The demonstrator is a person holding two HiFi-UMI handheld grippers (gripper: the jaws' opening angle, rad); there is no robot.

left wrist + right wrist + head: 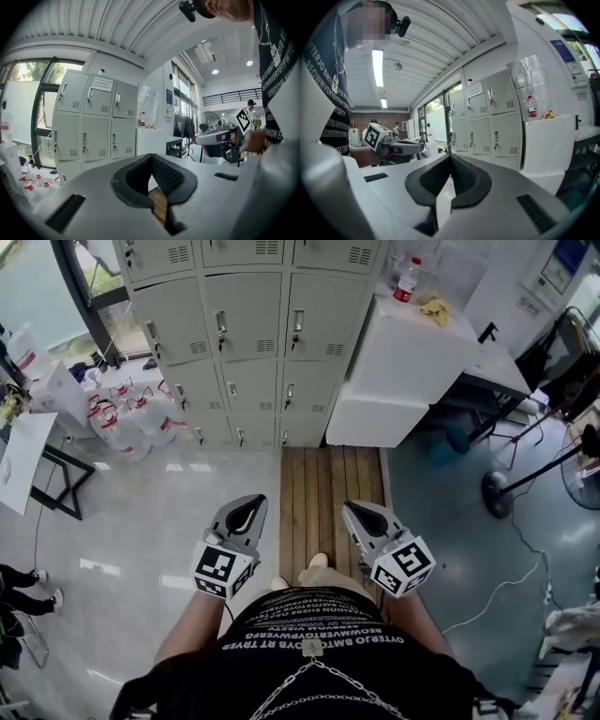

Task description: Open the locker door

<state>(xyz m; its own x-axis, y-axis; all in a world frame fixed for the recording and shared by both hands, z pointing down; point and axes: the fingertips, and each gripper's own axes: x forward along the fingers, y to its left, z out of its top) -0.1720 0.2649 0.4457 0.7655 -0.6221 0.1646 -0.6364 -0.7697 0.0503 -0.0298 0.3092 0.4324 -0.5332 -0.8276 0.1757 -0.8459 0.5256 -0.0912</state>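
Note:
A bank of grey lockers [253,334] stands at the far side of the floor, every door closed, each with a small handle and a vent. I hold both grippers low in front of my body, well short of the lockers. My left gripper [253,501] is shut with nothing in it, and my right gripper [354,509] is shut and empty too. In the left gripper view the lockers [93,136] lie ahead beyond the closed left gripper [151,156]. In the right gripper view the lockers [487,126] stand ahead to the right of the closed right gripper [450,156].
A white cabinet [403,362] carrying a bottle [406,279] adjoins the lockers on the right. Several water jugs [131,418] sit at the lockers' left. A wooden floor strip [328,488] leads to the lockers. A fan [572,470] and a white cable [506,592] are at right, a black-legged table [37,460] at left.

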